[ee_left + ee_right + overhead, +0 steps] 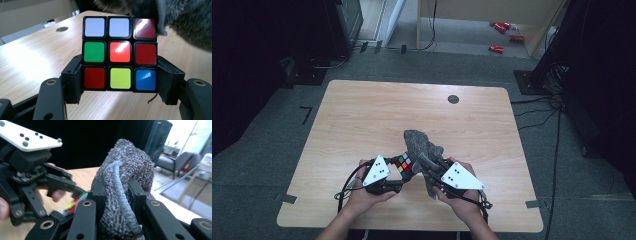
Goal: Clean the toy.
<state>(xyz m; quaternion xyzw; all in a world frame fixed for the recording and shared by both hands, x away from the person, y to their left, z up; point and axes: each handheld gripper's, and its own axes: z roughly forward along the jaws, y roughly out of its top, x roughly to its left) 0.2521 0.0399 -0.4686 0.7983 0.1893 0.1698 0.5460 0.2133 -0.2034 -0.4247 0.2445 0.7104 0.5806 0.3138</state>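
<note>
A Rubik's cube (403, 166) with mixed colours is clamped between the jaws of my left gripper (398, 172), held just above the wooden table (362, 115). In the left gripper view the cube (120, 53) faces the camera, its bottom row pinched by the black pads (72, 80). My right gripper (428, 165) is shut on a grey fuzzy cloth (422, 150), which drapes up and over against the cube's right side. In the right gripper view the cloth (125, 182) bulges between the fingers (96, 195), with the left gripper (62, 195) close at left.
A dark round grommet (453, 99) sits near the table's far edge. Red cans (502, 37) lie on the floor beyond. Cables (542, 107) run along the floor at right. Dark equipment stands at both sides.
</note>
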